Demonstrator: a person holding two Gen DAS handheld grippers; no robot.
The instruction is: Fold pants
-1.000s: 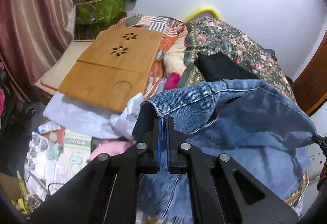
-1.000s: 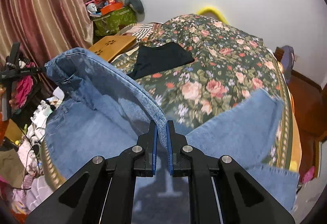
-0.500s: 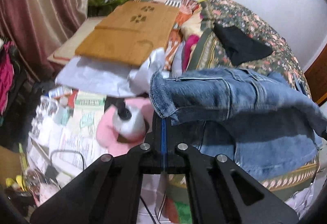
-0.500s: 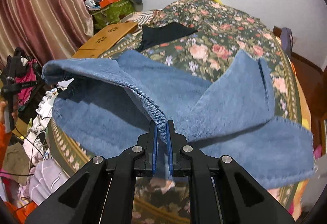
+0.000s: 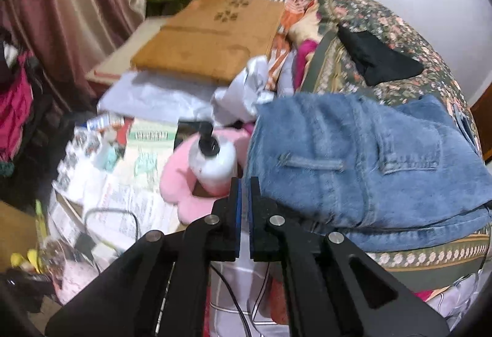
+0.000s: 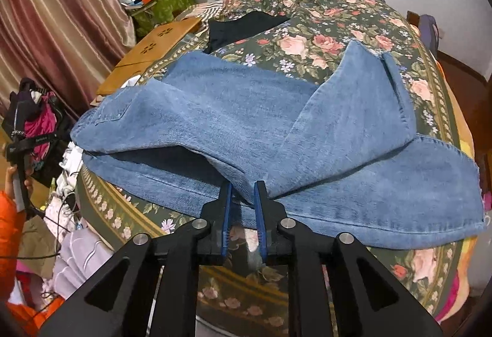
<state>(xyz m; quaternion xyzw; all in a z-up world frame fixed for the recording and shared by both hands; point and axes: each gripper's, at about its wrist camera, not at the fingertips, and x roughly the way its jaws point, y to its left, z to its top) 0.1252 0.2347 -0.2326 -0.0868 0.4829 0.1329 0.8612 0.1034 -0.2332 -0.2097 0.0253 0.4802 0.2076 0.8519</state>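
Note:
Blue jeans (image 6: 246, 128) lie folded lengthwise on the floral bedspread (image 6: 323, 14), waist end at the left, legs spreading to the right. In the left wrist view the waist and back pocket (image 5: 369, 152) rest at the bed's corner. My left gripper (image 5: 243, 183) has its jaws slightly apart, empty, just left of the waistband. My right gripper (image 6: 243, 186) is open, its tips at the near edge of the folded jeans, holding nothing.
A black garment (image 6: 243, 26) lies further up the bed. A wooden lap table (image 5: 209, 35) sits at the left of the bed. A white pump bottle (image 5: 212, 161) on a pink cushion, papers and cables clutter the floor beside the bed.
Both grippers lowered the lifted half of the jeans onto the bed and let go. The jaws have opened and drawn back a little.

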